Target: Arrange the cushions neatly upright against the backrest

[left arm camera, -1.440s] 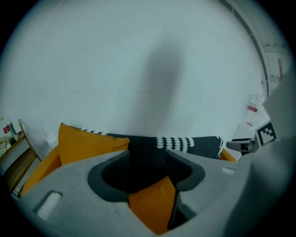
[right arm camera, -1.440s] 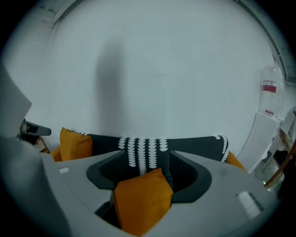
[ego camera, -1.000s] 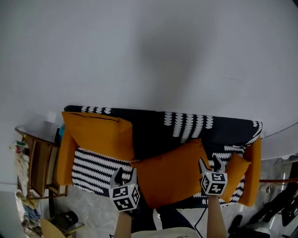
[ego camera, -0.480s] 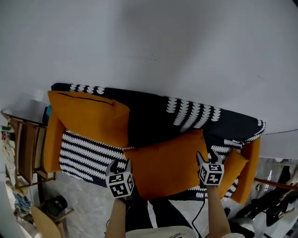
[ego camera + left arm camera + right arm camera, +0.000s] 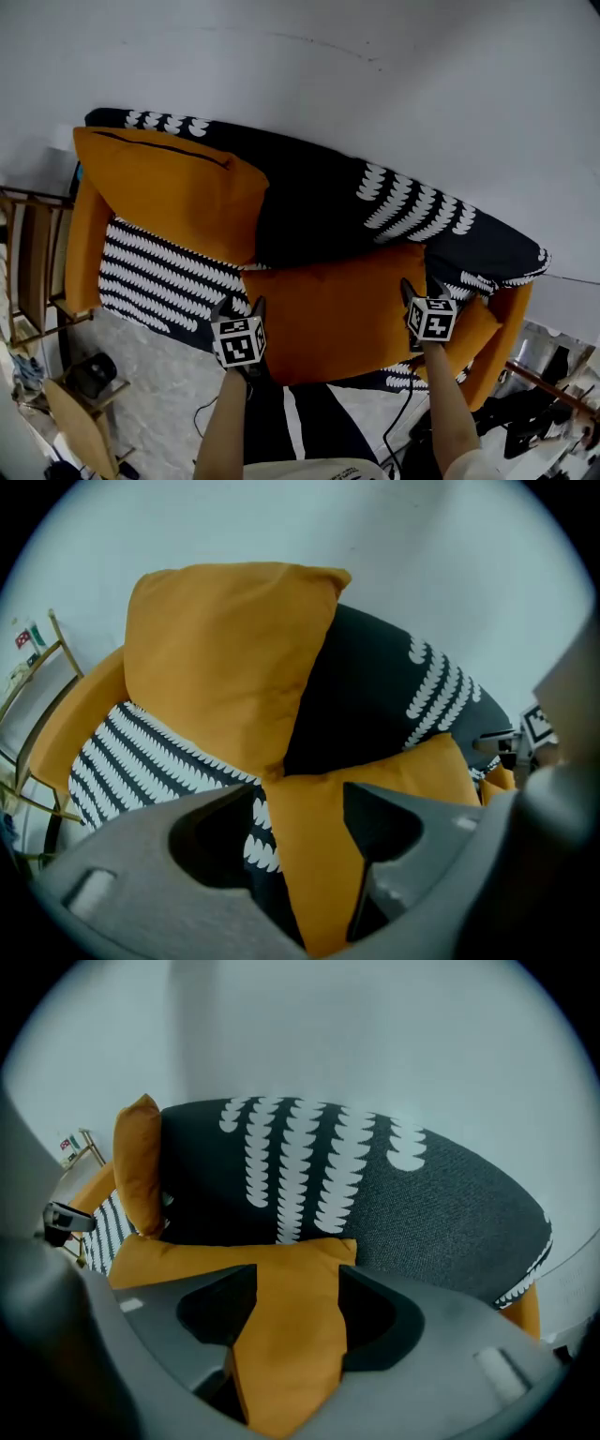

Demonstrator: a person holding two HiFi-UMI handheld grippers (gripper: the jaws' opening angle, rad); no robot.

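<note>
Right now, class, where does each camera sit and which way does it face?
Head view: on the head, steeply down at the sofa; both forearms show.
Left gripper view: on the left gripper, facing the backrest; jaws, just opening, straddle the flat orange cushion.
Right gripper view: on the right gripper; jaws clamp that cushion.
All share that cushion.

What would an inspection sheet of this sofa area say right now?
Surface: sofa seat, striped cover.
Job's things: large cushion upright against the backrest; middle cushion lying on the seat; small cushion at the right end.
Clutter: dark object on the floor.
Grippers: left gripper jaws have just been opening, the middle cushion's corner unclamped between them; right gripper pinches the other corner.
Cables: thin cable below the sofa front.
Surroundings: white wall; wooden rack at left.
</note>
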